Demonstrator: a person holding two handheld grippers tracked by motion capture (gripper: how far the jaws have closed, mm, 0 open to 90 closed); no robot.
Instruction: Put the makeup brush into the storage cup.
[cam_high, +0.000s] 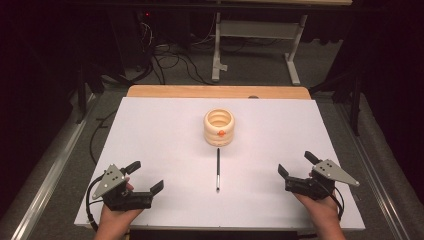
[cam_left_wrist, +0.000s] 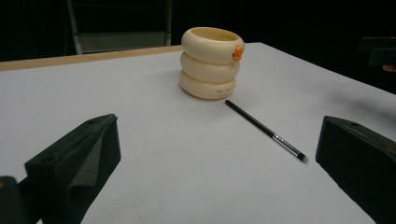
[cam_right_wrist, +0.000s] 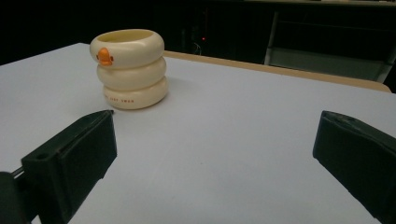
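White table (cam_high: 150, 150): a broad sheet-covered surface whose far edge shows a strip of bare wood; its near edge is cut off by the bottom of the high view. Left gripper (cam_high: 148, 176): held at the near left corner, jaws spread wide with nothing between them; in the left gripper view both jaws are cropped at the frame's bottom edge. Right gripper (cam_high: 296, 164): held at the near right corner, jaws likewise wide apart and empty, cropped the same way in the right gripper view. Cream ringed holder (cam_high: 219, 127): three stacked rounded rings, upright at centre, toward the far side; a small orange mark on its near face, lettering on the lowest ring too small to read. Brush (cam_high: 218, 169): thin, dark, lying just near of the holder, pale tip pointing near, well apart from both grippers.
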